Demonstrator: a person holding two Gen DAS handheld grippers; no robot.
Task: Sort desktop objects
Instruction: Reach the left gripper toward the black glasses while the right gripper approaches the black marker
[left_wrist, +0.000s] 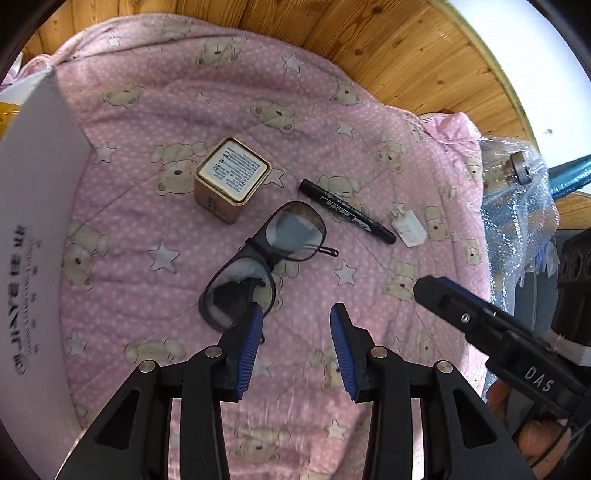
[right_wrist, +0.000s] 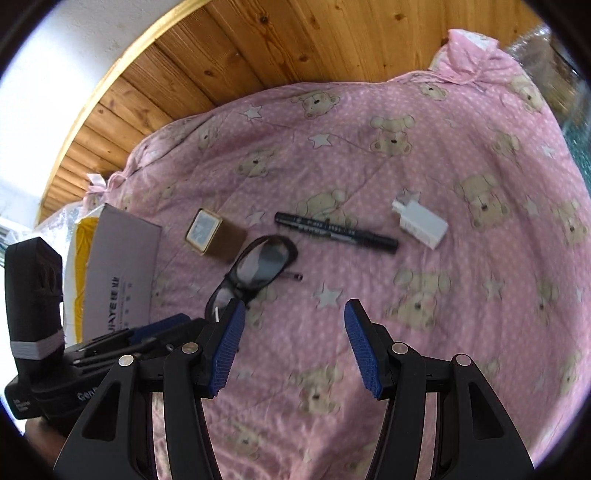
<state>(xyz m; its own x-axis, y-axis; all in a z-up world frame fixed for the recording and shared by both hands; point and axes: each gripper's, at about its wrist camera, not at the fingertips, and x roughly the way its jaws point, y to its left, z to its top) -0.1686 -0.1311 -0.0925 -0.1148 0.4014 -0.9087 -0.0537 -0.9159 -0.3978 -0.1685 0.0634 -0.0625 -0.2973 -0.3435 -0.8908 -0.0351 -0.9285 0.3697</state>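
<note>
Both grippers hover empty, jaws wide: left gripper (left_wrist: 296, 334) low centre, its left pad just at the glasses (left_wrist: 258, 258) rim. Left to right on the pink bear quilt (left_wrist: 184, 92): white box (left_wrist: 33, 221) at left edge, gold tin (left_wrist: 232, 179), glasses, black marker (left_wrist: 347, 211), white charger (left_wrist: 409, 229). Likely glasses first; pinch the bridge, not a lens. Right gripper (right_wrist: 293, 347) view alone shows the box's yellow inside; left view alone shows bubble wrap (left_wrist: 517, 206) at right.
</note>
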